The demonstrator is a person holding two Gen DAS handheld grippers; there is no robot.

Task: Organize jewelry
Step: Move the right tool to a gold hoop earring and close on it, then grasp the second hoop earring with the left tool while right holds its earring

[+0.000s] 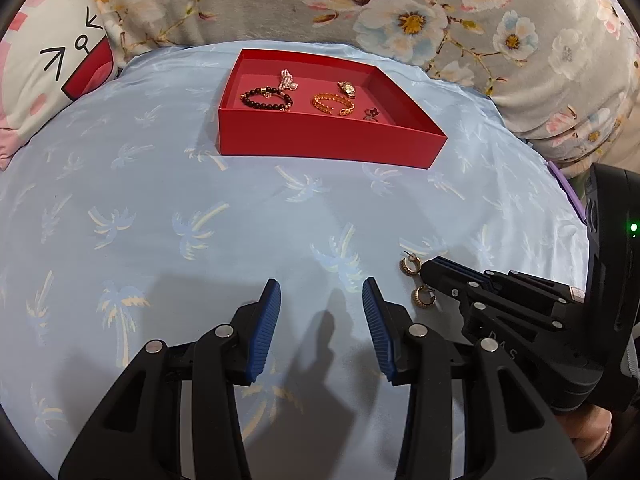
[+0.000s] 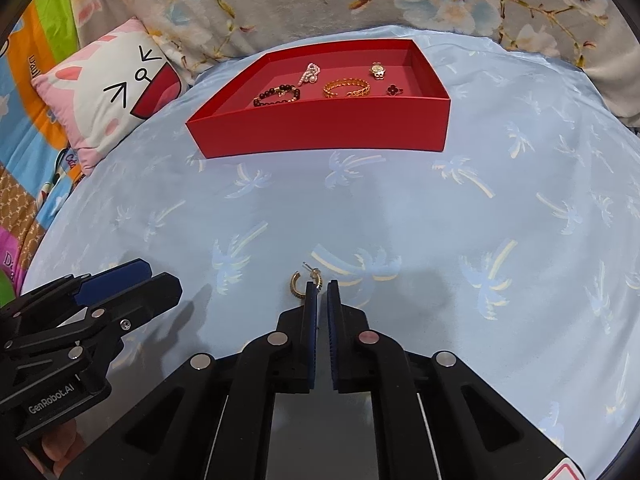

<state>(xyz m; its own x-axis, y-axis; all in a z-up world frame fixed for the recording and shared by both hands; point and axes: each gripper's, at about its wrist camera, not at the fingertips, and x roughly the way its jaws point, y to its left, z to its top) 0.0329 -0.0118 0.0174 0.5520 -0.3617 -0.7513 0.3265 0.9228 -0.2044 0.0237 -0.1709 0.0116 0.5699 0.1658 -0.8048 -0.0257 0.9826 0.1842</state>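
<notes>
Two gold hoop earrings lie on the blue palm-print sheet. My right gripper is shut at its tips on the rim of the farther earring, seen beside the tip in the left wrist view. The nearer earring lies just below that gripper and is hidden in the right wrist view. My left gripper hovers open over bare sheet, nothing between its fingers. The red box farther back holds a black bead bracelet, a pearl piece, a gold chain bracelet, a watch and a red flower ring.
A cartoon-face pillow lies at the back left. A grey floral blanket runs behind the box and down the right side. A purple edge shows at the sheet's right border. A hand holds the right gripper.
</notes>
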